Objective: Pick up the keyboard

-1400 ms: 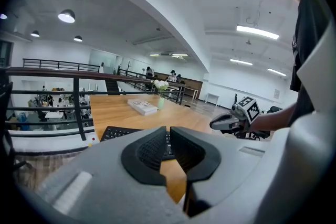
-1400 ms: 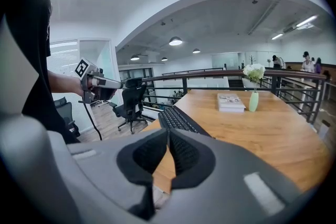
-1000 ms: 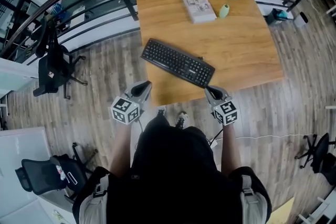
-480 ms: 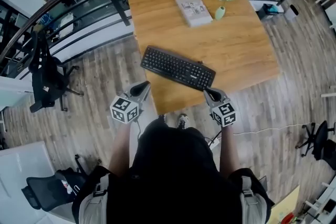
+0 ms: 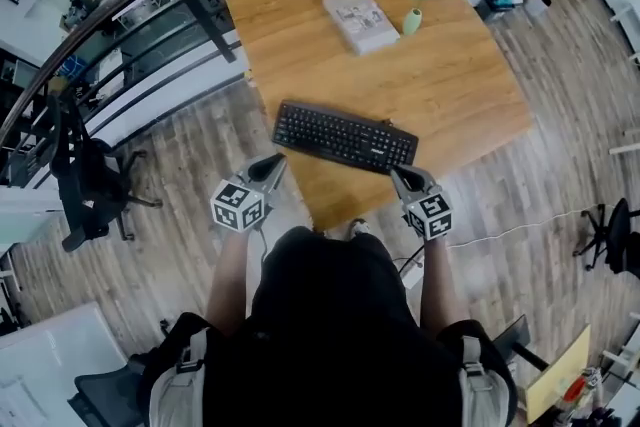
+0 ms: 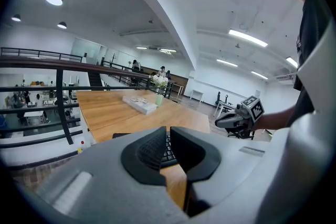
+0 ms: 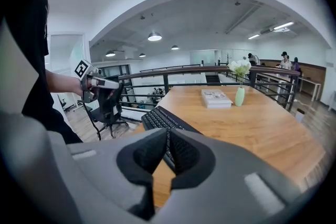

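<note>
Keyboard (image 5: 345,137): black plastic, flat, rectangular, ridged key rows. Frame centre, at near edge of wood-grain table (image 5: 450,85). Long axis runs left to slightly lower right. Left gripper (image 5: 272,165) and right gripper (image 5: 400,177): jaws closed, nothing btwn, both below kbd in frame.

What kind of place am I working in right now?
Most likely an open-plan office or lab, on a mezzanine: a wooden table with a keyboard stands beside a black railing that overlooks a lower floor, and an office chair sits on the wood flooring.
</note>
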`<state>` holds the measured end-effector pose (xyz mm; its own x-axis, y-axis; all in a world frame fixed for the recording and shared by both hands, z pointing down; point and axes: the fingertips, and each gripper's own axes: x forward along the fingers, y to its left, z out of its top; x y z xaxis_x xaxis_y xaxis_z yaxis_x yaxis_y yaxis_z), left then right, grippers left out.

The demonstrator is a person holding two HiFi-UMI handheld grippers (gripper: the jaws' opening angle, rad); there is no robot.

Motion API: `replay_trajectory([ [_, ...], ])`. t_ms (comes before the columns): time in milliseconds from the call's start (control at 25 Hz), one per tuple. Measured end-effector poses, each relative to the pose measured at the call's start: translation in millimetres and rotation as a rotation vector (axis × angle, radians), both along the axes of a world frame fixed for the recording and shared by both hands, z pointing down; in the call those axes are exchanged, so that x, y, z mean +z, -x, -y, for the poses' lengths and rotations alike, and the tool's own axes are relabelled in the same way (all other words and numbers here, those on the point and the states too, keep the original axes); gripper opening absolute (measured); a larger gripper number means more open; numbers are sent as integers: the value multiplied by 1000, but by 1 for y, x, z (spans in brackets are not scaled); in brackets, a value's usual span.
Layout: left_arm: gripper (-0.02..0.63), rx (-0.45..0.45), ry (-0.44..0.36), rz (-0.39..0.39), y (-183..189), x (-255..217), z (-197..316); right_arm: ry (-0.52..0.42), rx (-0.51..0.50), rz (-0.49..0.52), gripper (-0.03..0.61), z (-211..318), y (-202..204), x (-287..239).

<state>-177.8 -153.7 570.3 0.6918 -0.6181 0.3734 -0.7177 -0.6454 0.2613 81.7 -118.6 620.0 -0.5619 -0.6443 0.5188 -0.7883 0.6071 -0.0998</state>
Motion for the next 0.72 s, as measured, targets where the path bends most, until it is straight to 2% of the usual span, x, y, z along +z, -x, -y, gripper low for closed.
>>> replay_trajectory([
  [360,32,93,8,5,17,15,25,19,121,-2,17,-13,13,14],
  [720,32,103,40,23,20,30,45,63,185,4,17,-9,0,33],
])
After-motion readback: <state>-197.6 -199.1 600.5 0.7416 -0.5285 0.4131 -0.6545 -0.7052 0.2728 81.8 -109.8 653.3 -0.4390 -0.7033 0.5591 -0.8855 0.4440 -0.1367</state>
